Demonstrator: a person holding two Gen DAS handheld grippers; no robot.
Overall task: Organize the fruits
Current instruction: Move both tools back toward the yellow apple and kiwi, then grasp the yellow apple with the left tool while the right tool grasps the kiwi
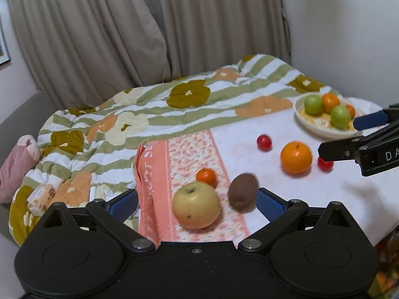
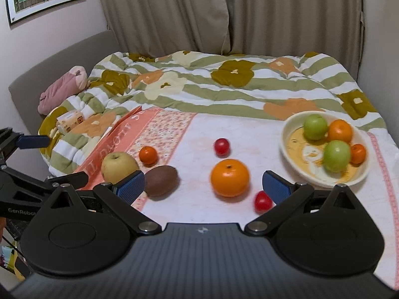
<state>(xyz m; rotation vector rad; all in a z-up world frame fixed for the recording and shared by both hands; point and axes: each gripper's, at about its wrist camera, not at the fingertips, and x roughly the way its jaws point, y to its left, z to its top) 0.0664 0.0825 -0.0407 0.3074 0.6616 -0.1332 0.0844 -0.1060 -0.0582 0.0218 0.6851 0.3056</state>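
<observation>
Right wrist view: our right tongs (image 2: 203, 186) gape wide, empty, around the large orange (image 2: 229, 177) on the bed's white cloth (image 2: 197, 206). We judge it firm, smooth, roll-prone; grip its widest girth. Left tongs (image 1: 197, 200) likewise spread, empty.

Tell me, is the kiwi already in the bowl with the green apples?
No, the kiwi lies on the cloth beside the yellow apple, well apart from the bowl.
</observation>
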